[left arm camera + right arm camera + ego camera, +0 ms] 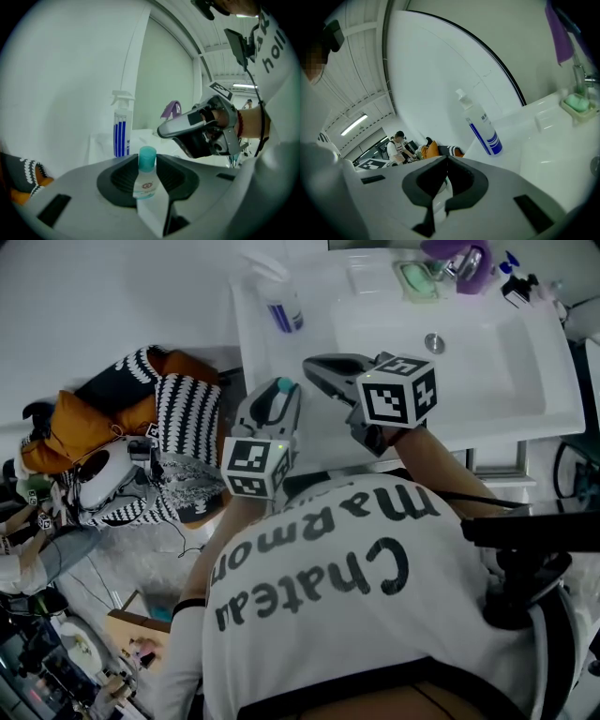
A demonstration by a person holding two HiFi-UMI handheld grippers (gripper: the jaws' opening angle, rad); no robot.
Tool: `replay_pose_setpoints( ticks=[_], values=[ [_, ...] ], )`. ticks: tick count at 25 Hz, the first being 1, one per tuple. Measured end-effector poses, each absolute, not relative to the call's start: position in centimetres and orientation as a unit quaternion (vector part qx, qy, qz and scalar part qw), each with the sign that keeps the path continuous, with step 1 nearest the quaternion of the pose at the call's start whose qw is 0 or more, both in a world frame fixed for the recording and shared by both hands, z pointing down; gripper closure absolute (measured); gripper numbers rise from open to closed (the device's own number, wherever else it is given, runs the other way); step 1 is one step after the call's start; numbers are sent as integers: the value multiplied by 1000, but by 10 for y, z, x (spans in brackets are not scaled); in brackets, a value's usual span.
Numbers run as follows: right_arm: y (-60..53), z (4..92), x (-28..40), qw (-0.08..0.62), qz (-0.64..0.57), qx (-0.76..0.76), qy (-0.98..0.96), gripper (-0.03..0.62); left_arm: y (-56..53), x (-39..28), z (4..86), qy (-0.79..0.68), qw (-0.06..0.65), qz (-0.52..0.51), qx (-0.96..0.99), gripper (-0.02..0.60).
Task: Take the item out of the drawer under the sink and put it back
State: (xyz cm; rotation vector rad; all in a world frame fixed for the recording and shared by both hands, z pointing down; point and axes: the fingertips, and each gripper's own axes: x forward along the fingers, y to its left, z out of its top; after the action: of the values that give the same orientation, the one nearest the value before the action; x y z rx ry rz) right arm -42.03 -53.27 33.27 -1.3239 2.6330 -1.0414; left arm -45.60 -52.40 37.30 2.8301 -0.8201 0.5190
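While the person stands at the white sink [506,381], the left gripper [277,395] holds a small clear bottle [145,180] with a teal cap. Its fingers [119,180] press on both sides of the bottle, up in the air by the sink's front edge. The right gripper [317,367] is just beside it, fingers [466,180] closed together with nothing between them. A spray bottle [281,306] stands at the sink's far left corner.
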Motion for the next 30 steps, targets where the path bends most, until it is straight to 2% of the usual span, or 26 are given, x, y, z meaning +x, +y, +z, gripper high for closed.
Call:
replay_pose_setpoints(
  ticks=[13,21,23,30],
  values=[
    [-518,324,-411,14,-324,-460,827,585,-523,-462,376,-252,94,183,946,471],
    [-509,314,-403,12,-302,-453,838,585,-518,-480,346,-314,98,127,936,474],
    [-508,312,-400,9,-295,-448,844,585,-516,-488,336,-338,94,112,930,529],
    [-498,315,-397,-16,-267,-412,871,585,-489,-513,324,-421,101,71,899,571]
  ],
)
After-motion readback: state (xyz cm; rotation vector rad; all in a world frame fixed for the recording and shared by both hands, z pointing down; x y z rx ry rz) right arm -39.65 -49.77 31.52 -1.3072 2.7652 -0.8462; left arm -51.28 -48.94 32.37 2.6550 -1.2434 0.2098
